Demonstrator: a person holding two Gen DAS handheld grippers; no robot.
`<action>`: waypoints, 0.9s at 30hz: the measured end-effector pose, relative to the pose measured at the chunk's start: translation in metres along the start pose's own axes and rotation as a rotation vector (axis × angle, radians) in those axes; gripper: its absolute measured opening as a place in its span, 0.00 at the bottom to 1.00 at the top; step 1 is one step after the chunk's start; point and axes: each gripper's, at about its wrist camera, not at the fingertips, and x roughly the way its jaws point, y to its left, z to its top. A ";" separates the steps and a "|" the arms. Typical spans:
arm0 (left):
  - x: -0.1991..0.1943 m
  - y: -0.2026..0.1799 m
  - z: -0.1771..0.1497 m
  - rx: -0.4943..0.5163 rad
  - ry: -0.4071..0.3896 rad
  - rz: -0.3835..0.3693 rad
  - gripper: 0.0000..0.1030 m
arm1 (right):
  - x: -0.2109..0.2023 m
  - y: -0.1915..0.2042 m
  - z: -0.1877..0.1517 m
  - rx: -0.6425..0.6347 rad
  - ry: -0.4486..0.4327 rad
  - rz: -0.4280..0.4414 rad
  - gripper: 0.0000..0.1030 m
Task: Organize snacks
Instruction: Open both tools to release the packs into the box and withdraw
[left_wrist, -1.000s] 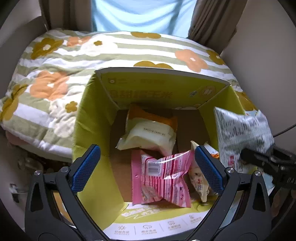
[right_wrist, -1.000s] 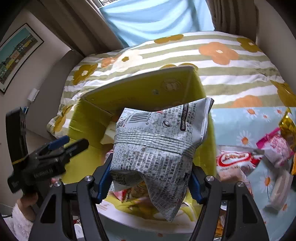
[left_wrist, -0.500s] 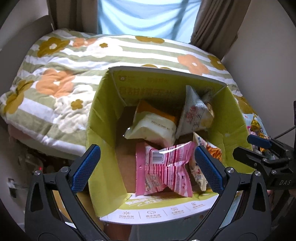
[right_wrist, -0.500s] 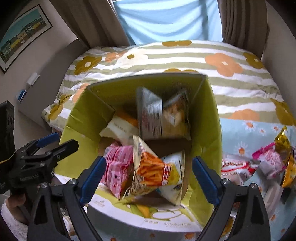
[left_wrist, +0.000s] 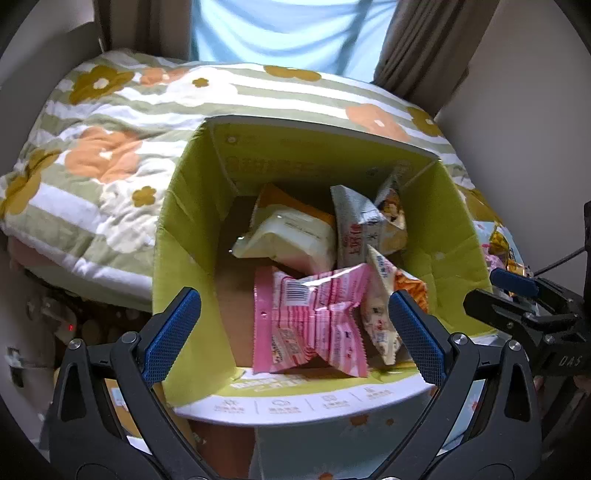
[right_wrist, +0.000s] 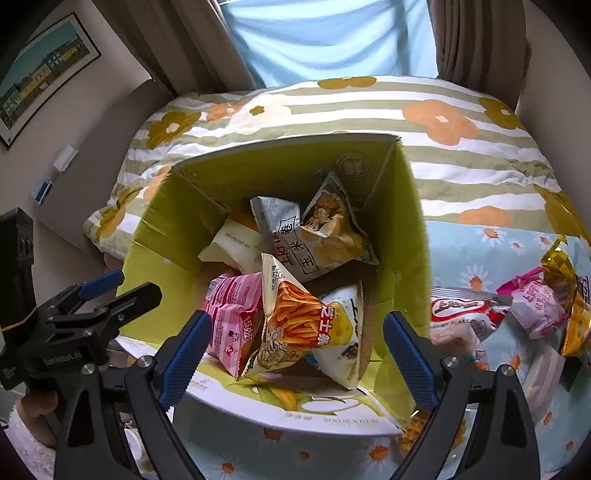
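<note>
An open yellow-green cardboard box (left_wrist: 184, 236) (right_wrist: 402, 229) holds several snack packs. A grey chip bag (right_wrist: 317, 236) (left_wrist: 364, 221) lies at the back right of the box. A pink pack (left_wrist: 310, 317) (right_wrist: 232, 314), an orange-stick pack (right_wrist: 299, 328) and a cream pack (left_wrist: 288, 240) lie with it. My left gripper (left_wrist: 295, 332) is open and empty over the box's near edge. My right gripper (right_wrist: 297, 350) is open and empty above the box's near right side.
More snack packs lie on the daisy cloth right of the box: a red-and-white one (right_wrist: 461, 314), a pink one (right_wrist: 535, 306), a gold one (right_wrist: 565, 288). A flowered striped quilt (right_wrist: 443, 110) lies behind the box. Curtains and walls stand at the back.
My right gripper opened and let go of the grey chip bag, which dropped into the back right of the box. Both grippers pulled back a little from the box.
</note>
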 end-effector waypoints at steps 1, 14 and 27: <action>-0.002 -0.003 -0.001 0.004 -0.004 0.000 0.98 | -0.003 -0.003 0.000 0.002 -0.005 0.000 0.90; -0.024 -0.097 -0.021 0.023 -0.063 0.000 0.98 | -0.077 -0.089 -0.017 0.036 -0.108 -0.047 0.90; -0.022 -0.212 -0.090 -0.055 -0.087 0.056 0.98 | -0.123 -0.211 -0.078 0.110 -0.128 -0.144 0.90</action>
